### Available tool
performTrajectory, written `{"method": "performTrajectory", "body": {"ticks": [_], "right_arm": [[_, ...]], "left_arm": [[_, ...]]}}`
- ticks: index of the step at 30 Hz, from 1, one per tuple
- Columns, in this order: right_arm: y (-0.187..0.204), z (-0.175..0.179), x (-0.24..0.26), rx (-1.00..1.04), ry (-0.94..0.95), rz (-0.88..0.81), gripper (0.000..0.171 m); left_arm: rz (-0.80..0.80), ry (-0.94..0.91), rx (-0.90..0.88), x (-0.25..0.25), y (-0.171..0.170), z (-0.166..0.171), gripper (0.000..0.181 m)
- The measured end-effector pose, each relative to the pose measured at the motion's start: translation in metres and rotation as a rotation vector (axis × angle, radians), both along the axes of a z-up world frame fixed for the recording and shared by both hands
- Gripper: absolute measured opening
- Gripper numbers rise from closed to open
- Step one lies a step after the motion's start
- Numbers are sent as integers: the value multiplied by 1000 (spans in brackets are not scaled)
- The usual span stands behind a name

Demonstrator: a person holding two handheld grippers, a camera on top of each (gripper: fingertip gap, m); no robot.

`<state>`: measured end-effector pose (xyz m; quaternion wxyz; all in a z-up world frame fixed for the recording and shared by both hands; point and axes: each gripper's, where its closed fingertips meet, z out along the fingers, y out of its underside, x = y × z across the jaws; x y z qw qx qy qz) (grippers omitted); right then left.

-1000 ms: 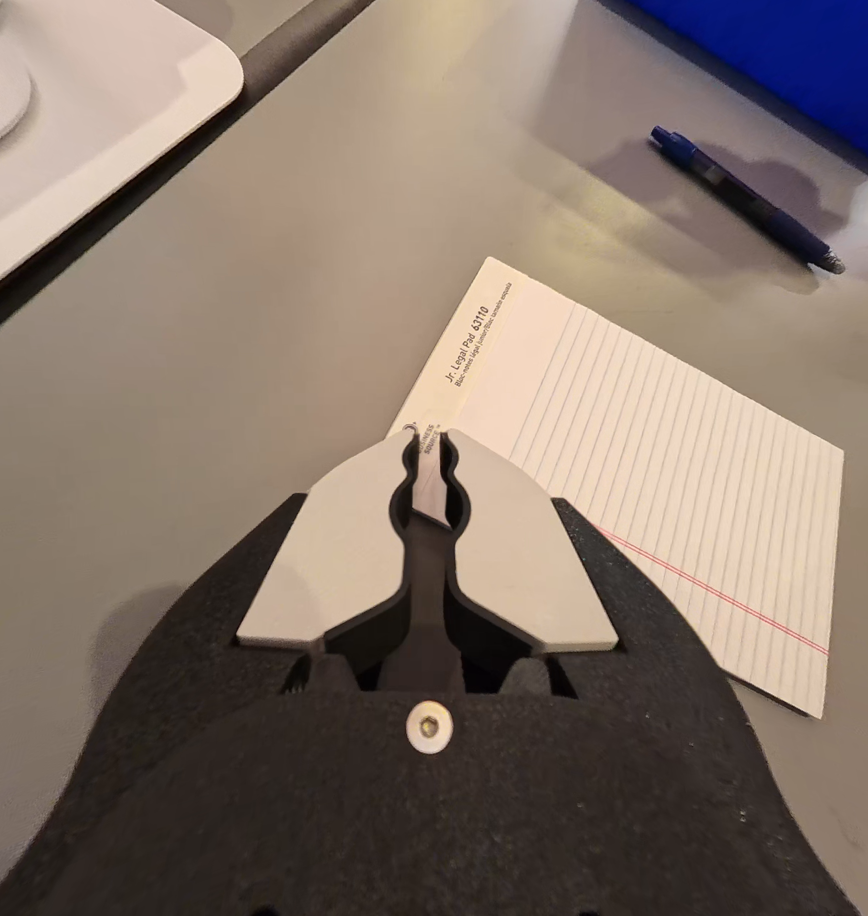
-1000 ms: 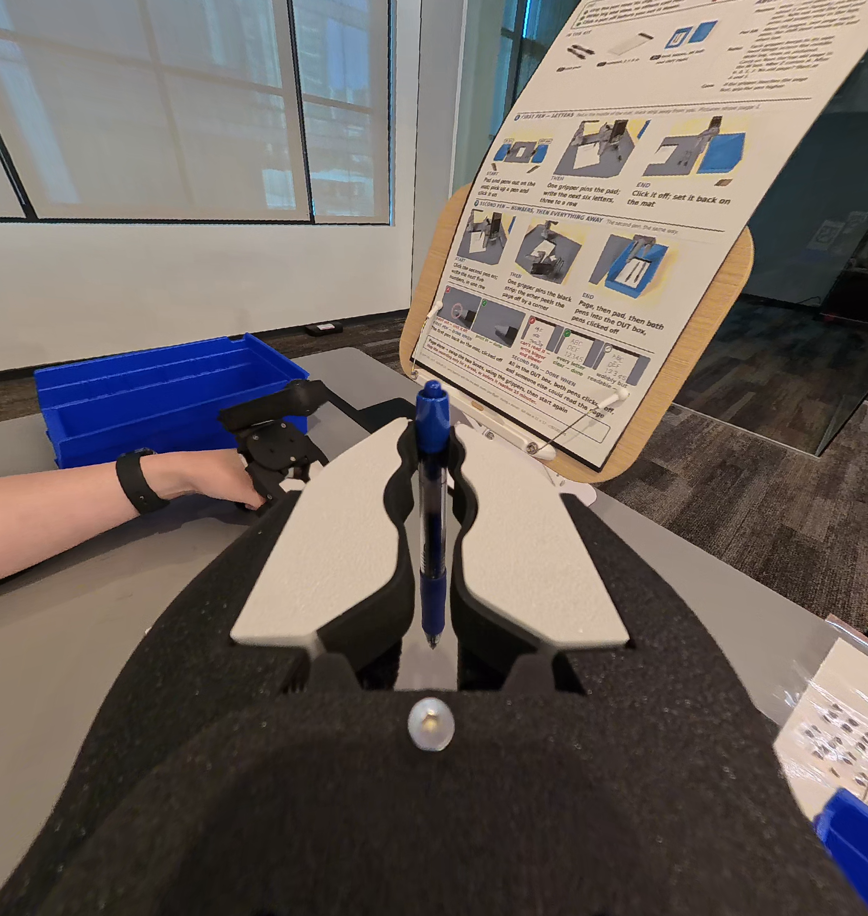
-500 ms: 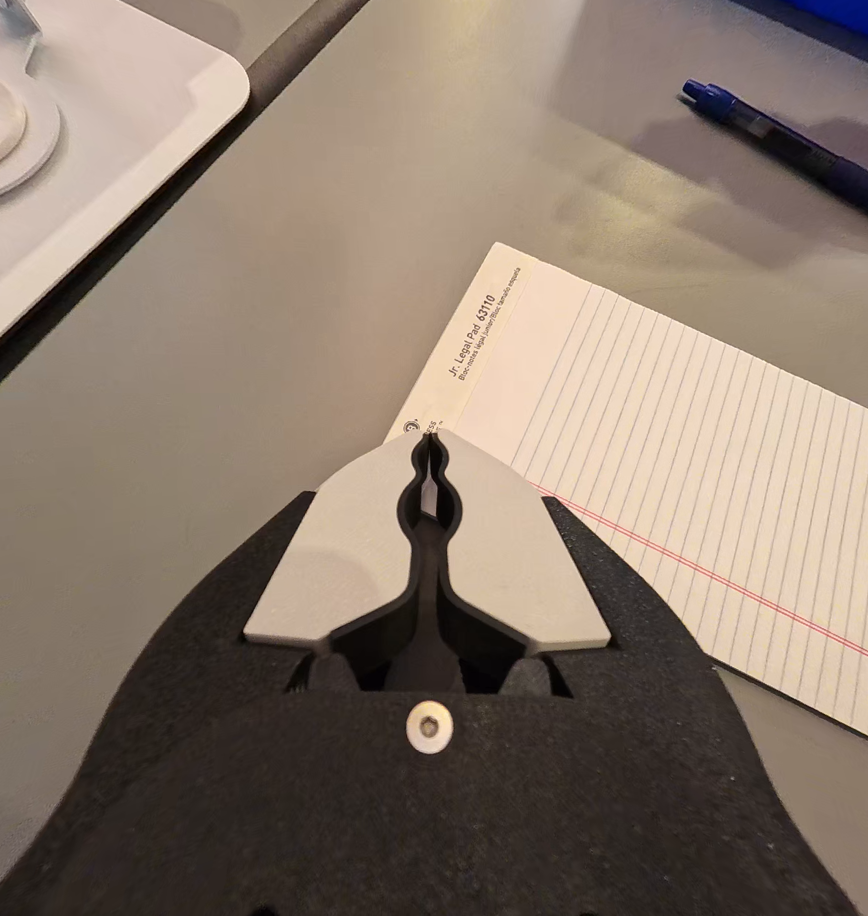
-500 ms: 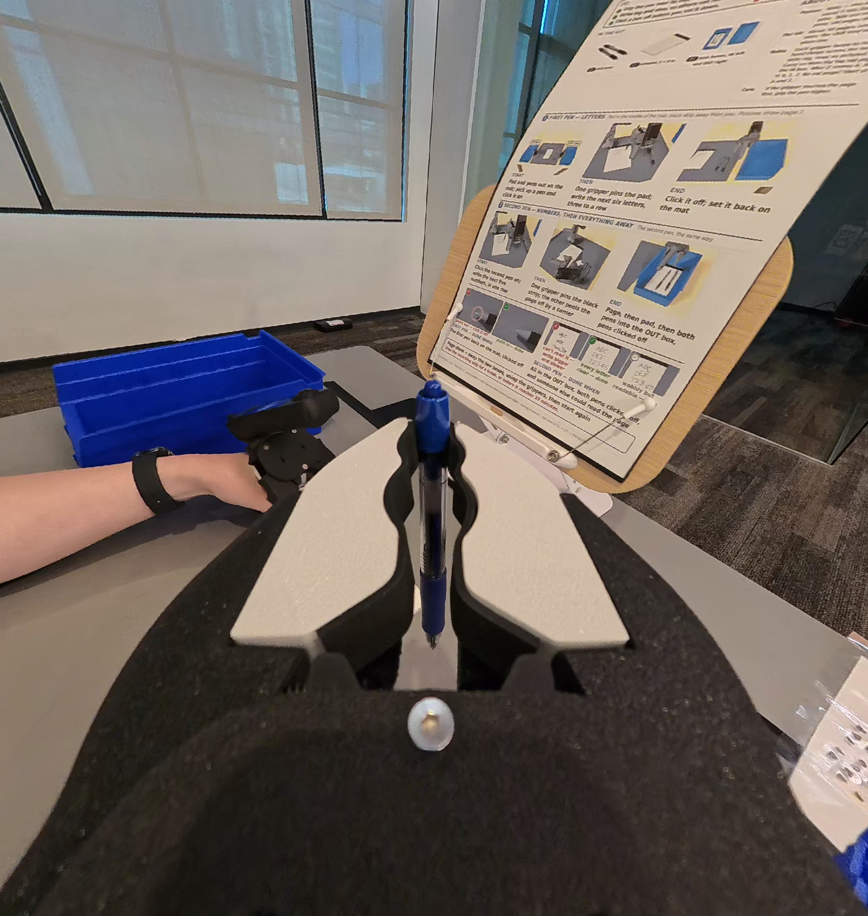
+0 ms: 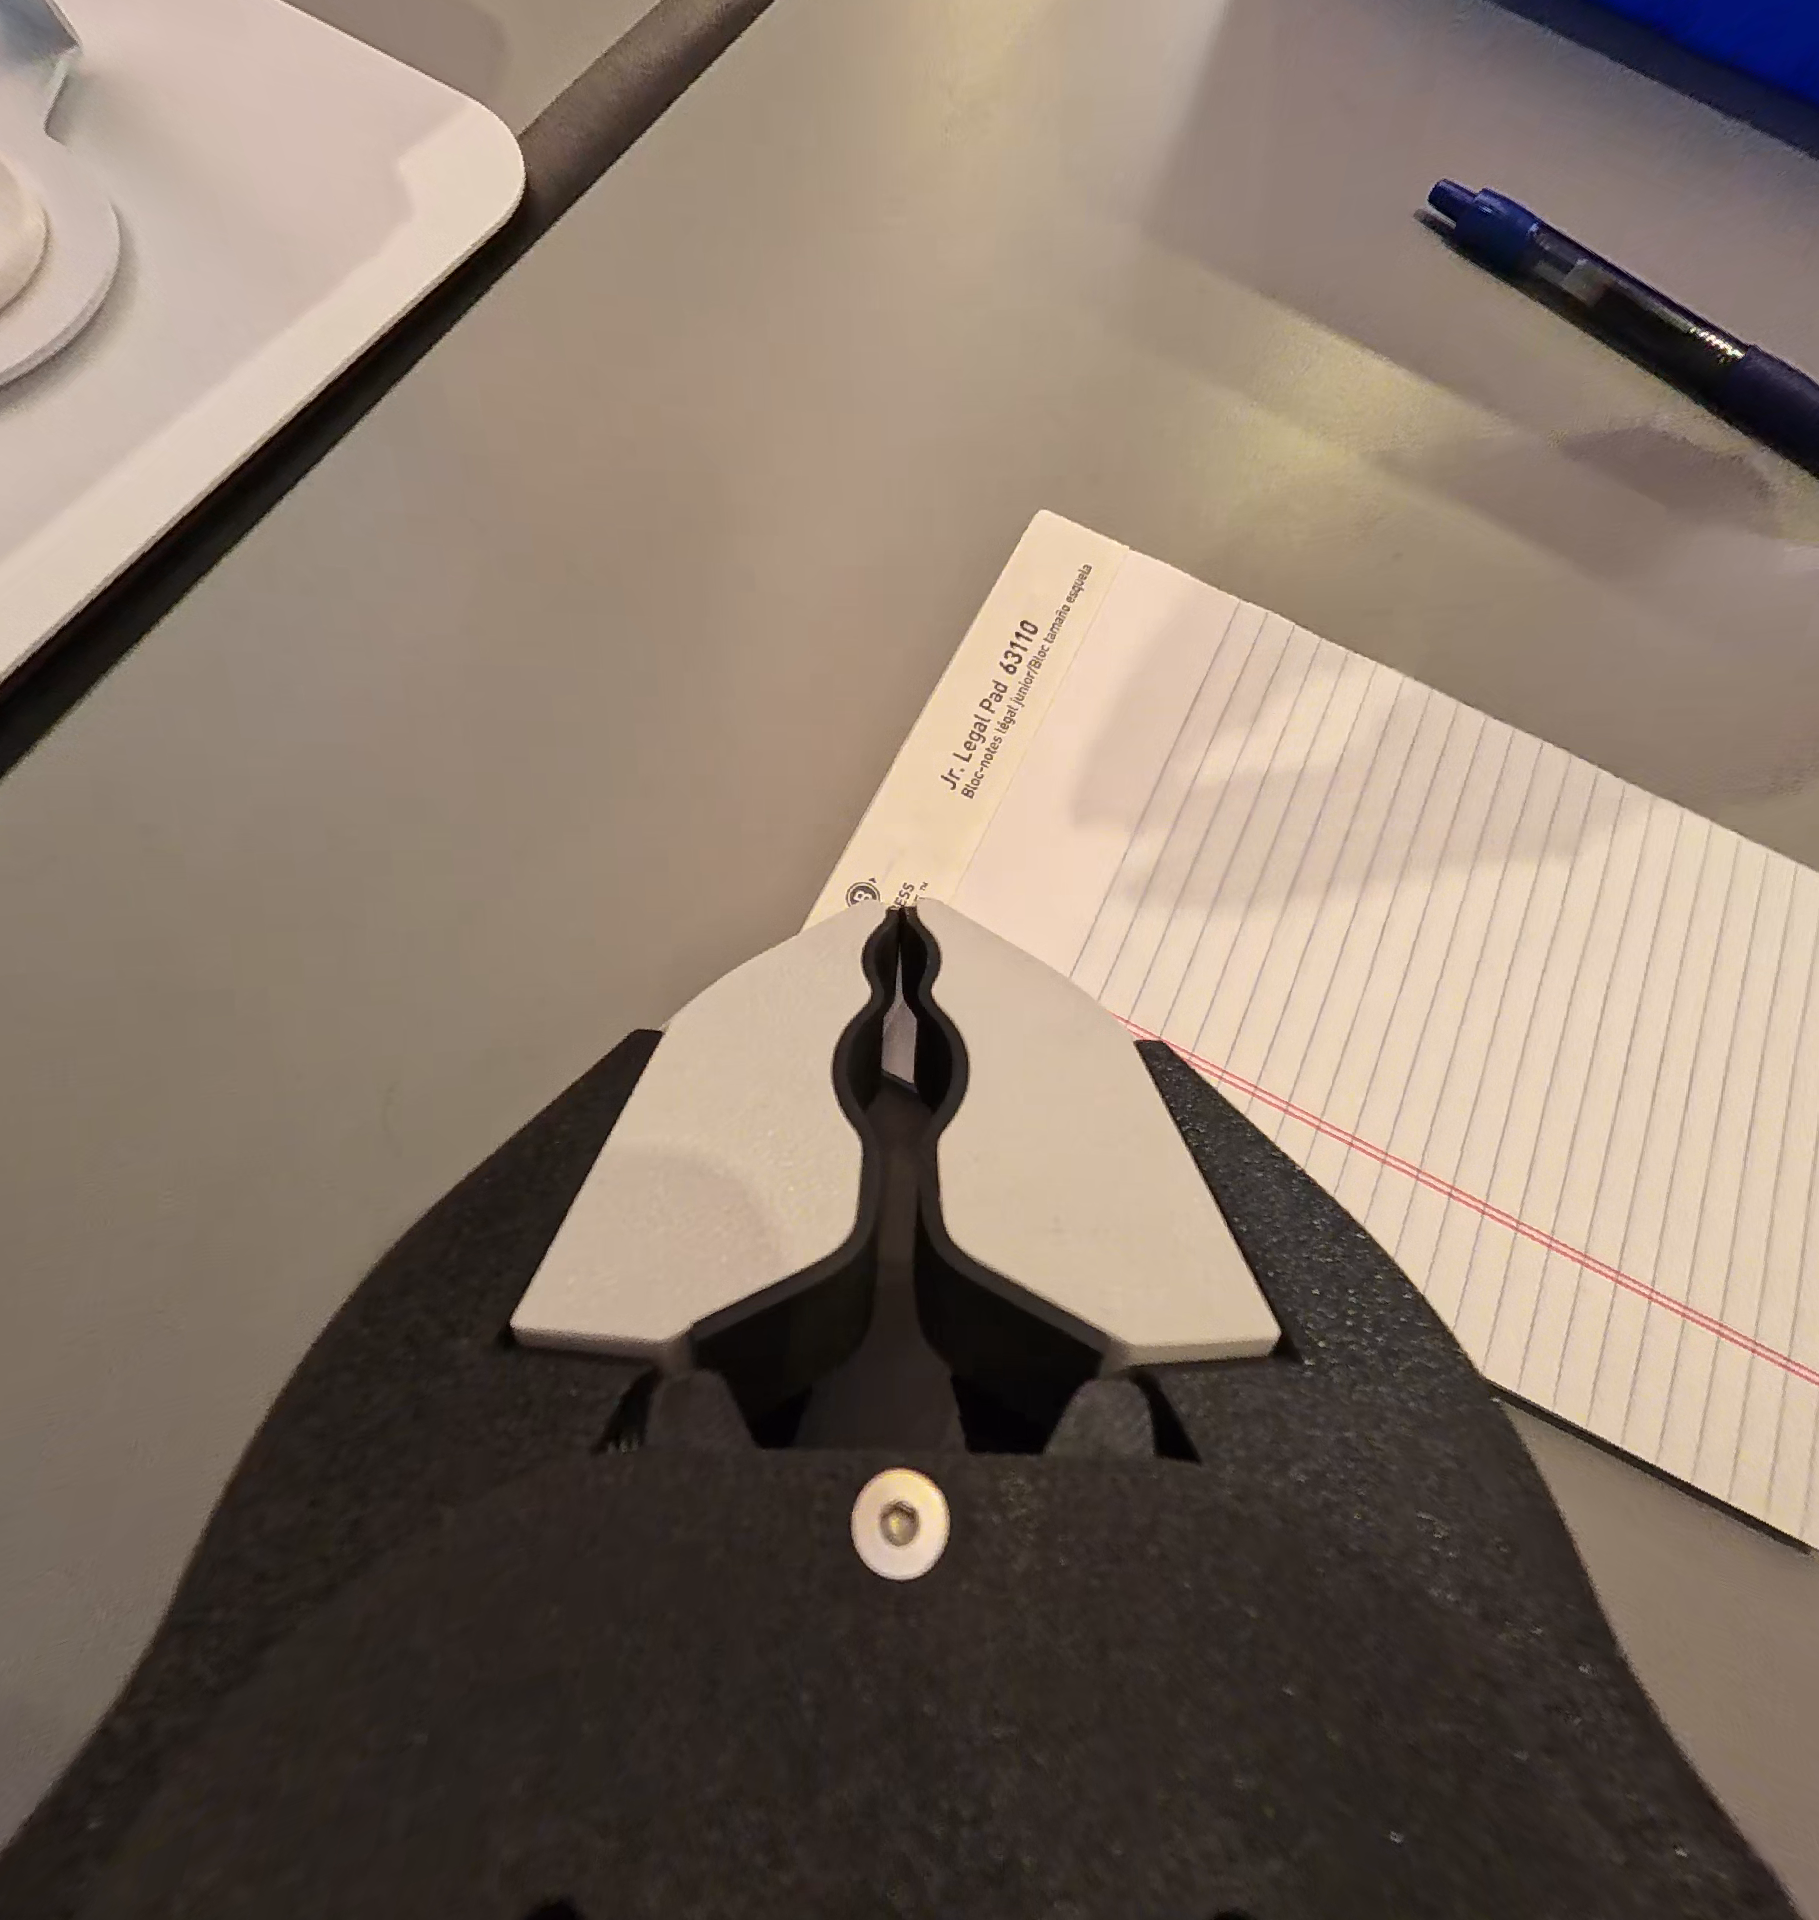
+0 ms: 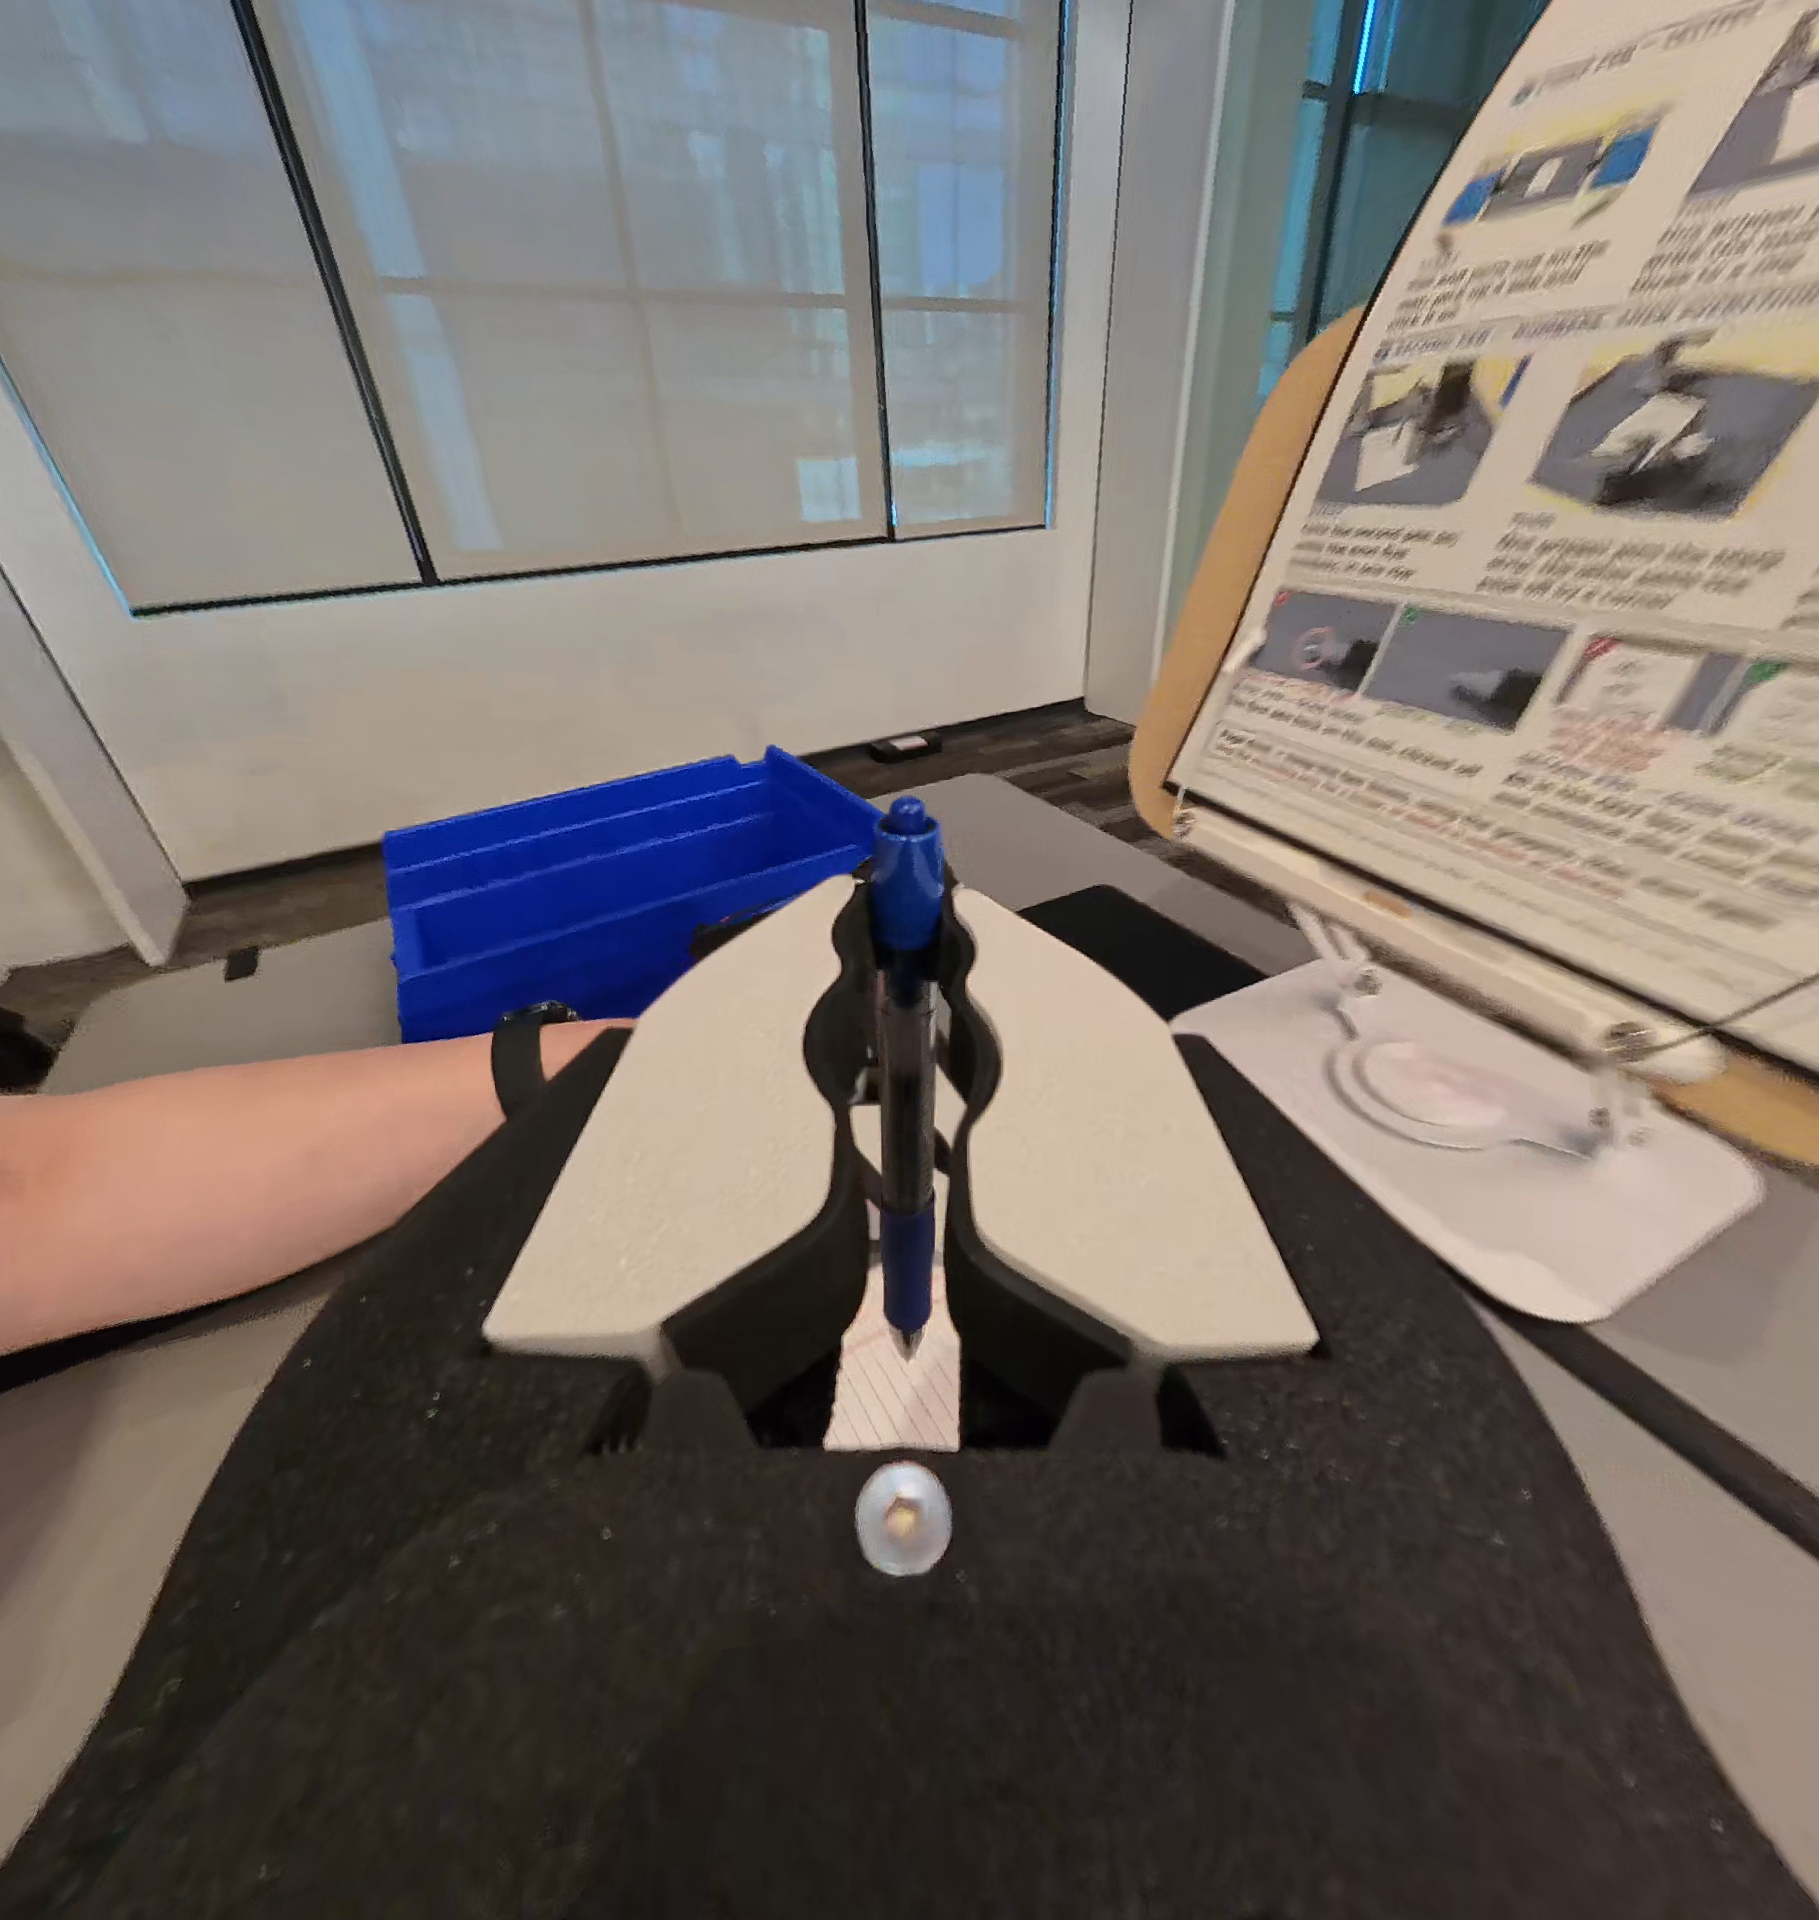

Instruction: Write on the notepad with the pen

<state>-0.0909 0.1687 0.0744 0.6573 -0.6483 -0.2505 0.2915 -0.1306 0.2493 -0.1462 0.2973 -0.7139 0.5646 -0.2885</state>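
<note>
A white lined notepad lies flat on the grey table. My left gripper is shut and empty, with its tips over the pad's top-left corner at the binding strip. My right gripper is shut on a blue pen, held along the fingers with the clicker end away and the tip toward the camera. Lined paper of the notepad shows just under the pen tip, between the finger bases. I cannot tell whether the tip touches the paper.
A second blue pen lies on the table beyond the pad. A blue bin stands at the back. A white stand base holds an instruction board on the right. A person's forearm reaches across from the left.
My left gripper's jaws have closed fully over the pad's corner. My right gripper with the pen has swung and come down over the pad; lined paper now shows beneath the tip.
</note>
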Motion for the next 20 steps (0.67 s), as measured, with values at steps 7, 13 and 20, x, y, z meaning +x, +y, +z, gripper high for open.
{"method": "performTrajectory", "body": {"ticks": [7, 13, 20], "right_arm": [[39, -61, -31, -36, 71, -11, 11], [57, -84, -39, -46, 54, -20, 11], [63, -100, -49, -42, -8, -16, 11]], "left_arm": [[1, 2, 7, 0, 0, 0, 0], [0, 1, 4, 0, 0, 0, 0], [1, 1, 6, 0, 0, 0, 0]]}}
